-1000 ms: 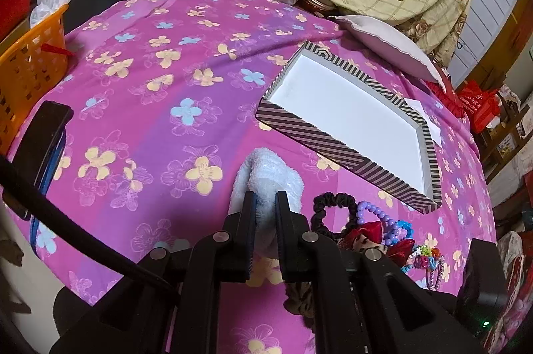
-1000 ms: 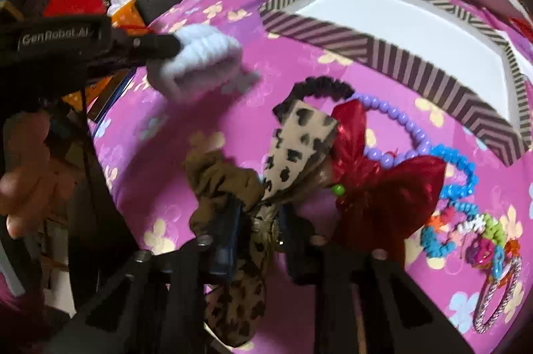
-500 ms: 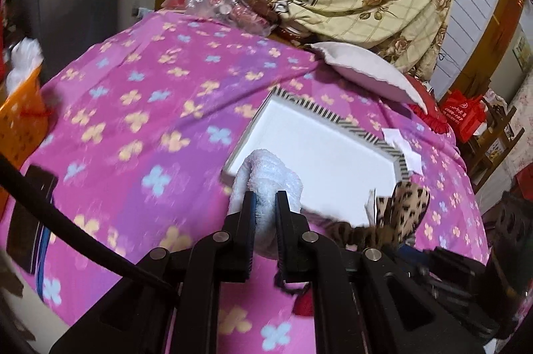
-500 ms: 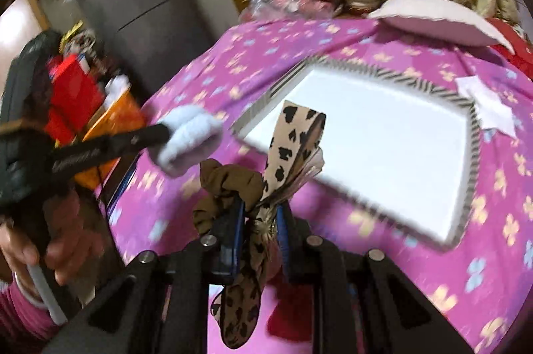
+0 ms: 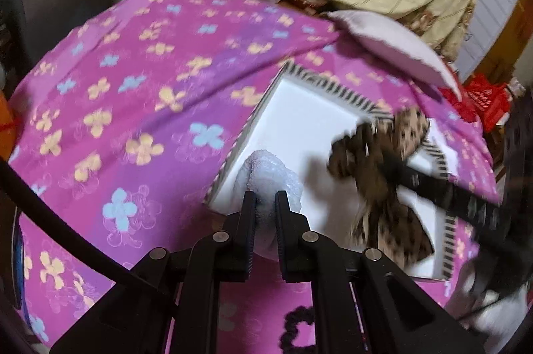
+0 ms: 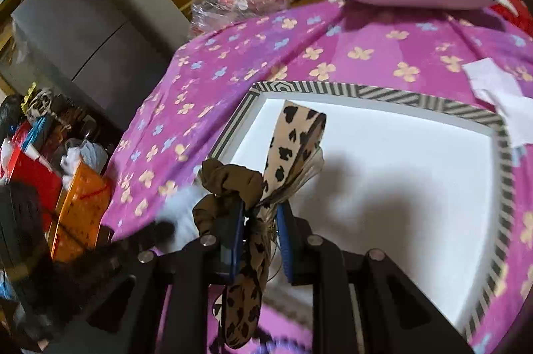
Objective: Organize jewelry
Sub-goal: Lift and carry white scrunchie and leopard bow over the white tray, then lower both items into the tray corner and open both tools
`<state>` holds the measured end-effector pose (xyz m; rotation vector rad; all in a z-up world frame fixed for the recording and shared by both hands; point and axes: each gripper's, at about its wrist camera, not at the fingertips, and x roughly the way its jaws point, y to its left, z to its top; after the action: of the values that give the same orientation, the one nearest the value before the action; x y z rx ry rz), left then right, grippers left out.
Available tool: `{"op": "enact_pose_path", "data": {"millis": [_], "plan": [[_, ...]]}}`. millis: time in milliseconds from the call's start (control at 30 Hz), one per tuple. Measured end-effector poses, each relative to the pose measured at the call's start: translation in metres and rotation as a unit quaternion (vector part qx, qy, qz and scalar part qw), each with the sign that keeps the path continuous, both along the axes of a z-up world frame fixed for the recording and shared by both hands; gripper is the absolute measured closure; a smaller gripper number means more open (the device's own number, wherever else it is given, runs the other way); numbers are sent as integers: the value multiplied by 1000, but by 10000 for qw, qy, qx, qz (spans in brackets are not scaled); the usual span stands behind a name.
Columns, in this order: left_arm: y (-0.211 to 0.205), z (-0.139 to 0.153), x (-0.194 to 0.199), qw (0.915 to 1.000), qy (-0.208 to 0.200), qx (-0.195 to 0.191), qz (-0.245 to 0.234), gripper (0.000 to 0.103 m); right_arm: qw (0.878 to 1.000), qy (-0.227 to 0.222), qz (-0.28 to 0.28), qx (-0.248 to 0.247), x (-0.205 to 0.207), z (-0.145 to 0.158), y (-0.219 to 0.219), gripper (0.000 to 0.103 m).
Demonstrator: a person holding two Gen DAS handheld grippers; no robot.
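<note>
Right wrist: no legible writing

Home bedroom — floral bedspread (image 5: 140,94), pillow (image 5: 396,54)

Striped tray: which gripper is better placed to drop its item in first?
Right, probably. The right gripper holds the leopard bow scrunchie over the middle of the striped tray. The left gripper holds the white fluffy scrunchie only at the tray's near edge.

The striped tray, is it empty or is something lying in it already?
Empty: the striped tray shows a bare white floor, only shadows on it.
</note>
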<state>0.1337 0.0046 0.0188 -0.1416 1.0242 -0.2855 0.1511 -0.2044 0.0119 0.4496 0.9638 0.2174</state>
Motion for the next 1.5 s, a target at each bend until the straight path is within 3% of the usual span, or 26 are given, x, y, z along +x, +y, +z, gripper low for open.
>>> {"op": "enact_pose_path", "data": {"millis": [167, 367, 467, 533, 767, 1067, 1300, 1500], "plan": [[-2, -9, 1, 9999, -43, 130, -42, 70, 9996, 222, 104, 152, 45, -22, 17, 83], [1, -12, 5, 10000, -28, 56, 51, 69, 9984, 461, 269, 182, 60, -45, 28, 79], [2, -13, 4, 9999, -74, 67, 94, 60, 9990, 316, 208, 256, 50, -40, 21, 63], [3, -12, 2, 9999, -93, 66, 100, 54, 9993, 185, 180, 255, 40, -29, 13, 59], [10, 3, -17, 9997, -190, 5, 151, 49, 9994, -284, 192, -50, -29, 14, -14, 44], [4, 22, -71, 9986, -465, 245, -22, 48, 9958, -557, -75, -716, -135, 32, -41, 39], [11, 24, -106, 9989, -441, 158, 42, 48, 9957, -609, -133, -690, -201, 36, -55, 38], [9, 19, -134, 9990, -384, 177, -105, 48, 9941, -950, -188, -482, -254, 40, -63, 38]]}}
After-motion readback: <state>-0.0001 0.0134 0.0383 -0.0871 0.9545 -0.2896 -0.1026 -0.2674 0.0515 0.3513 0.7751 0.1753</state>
